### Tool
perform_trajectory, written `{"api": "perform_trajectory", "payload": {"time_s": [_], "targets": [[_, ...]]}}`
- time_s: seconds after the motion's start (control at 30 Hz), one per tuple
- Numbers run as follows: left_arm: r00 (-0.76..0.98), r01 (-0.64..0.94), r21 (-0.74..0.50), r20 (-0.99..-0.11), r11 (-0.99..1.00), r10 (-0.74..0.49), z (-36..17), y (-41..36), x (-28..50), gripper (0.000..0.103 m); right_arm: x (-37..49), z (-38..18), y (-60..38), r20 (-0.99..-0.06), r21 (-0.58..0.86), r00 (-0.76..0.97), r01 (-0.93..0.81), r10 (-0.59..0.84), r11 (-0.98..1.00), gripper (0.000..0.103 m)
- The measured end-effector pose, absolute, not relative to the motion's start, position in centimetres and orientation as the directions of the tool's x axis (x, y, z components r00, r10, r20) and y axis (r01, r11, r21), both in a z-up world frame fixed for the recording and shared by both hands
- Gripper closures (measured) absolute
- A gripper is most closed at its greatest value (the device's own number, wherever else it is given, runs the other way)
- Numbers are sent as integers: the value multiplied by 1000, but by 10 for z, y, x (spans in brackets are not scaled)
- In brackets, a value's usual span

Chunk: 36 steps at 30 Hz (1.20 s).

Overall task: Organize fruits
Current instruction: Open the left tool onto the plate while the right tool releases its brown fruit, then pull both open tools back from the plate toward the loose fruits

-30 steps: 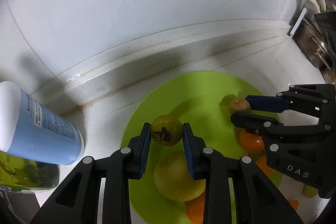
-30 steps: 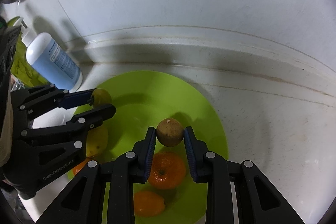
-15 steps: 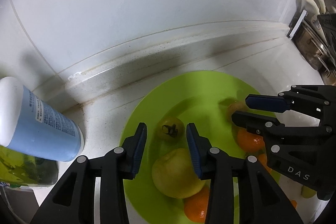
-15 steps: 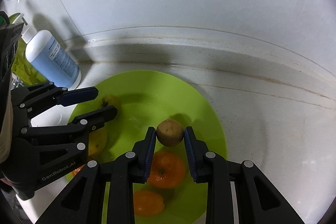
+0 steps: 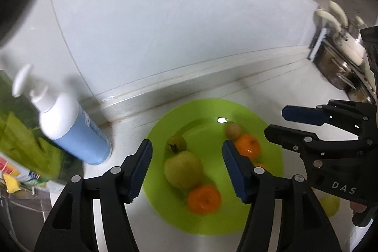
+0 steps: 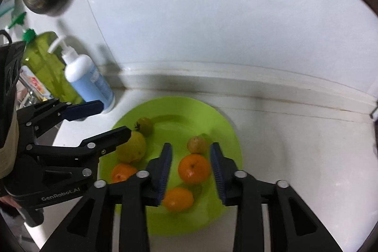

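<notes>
Both my left gripper (image 5: 186, 167) and right gripper (image 6: 191, 171) hang spread and empty above the green plate (image 6: 224, 126). Risk: fruit (image 6: 194, 168) crowds 6 o'clock; a descending finger could roll one off the rim.

Blue-and-white pump bottle (image 6: 88, 82) at counter's (image 6: 295, 145) back-left, against wall; green bottle (image 6: 49, 65) just behind it.

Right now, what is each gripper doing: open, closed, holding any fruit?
Left gripper: open, empty, above the round lime-green plastic plate.
Right gripper: open, empty.
</notes>
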<state>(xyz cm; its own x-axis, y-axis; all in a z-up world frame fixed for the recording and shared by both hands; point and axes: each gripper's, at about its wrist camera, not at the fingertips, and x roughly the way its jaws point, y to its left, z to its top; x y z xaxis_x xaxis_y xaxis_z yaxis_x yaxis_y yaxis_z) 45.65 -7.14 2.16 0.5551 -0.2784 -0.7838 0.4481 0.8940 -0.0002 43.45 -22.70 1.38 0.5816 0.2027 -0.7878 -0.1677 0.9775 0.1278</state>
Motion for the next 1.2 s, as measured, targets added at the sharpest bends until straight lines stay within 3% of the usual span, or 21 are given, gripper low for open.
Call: {"api": "perform_trajectory", "payload": {"time_s": [0.17,0.23,0.33,0.53,0.83,1.2], "targets": [[611,444,27,-740,896,-280,40,-72,421,35,395,35,-229,-740,122,642,-164,200,979,63],[644,439,51,-713,897,-275,50,-71,405,34,381,41,-233,-725,125,661,-149,193,981,58],[677,437,57,-677,898,-287,60,-69,384,23,356,48,-236,-700,110,694,-123,165,986,57],[708,475,78,-626,877,-328,73,-70,343,18,311,56,-250,-661,71,745,-59,91,996,46],[684,558,73,-604,827,-408,70,-93,295,17,252,52,-278,-657,79,753,43,19,996,41],[634,655,127,-629,745,-450,33,-118,263,17,213,9,-295,-736,76,677,112,-20,991,41]]}}
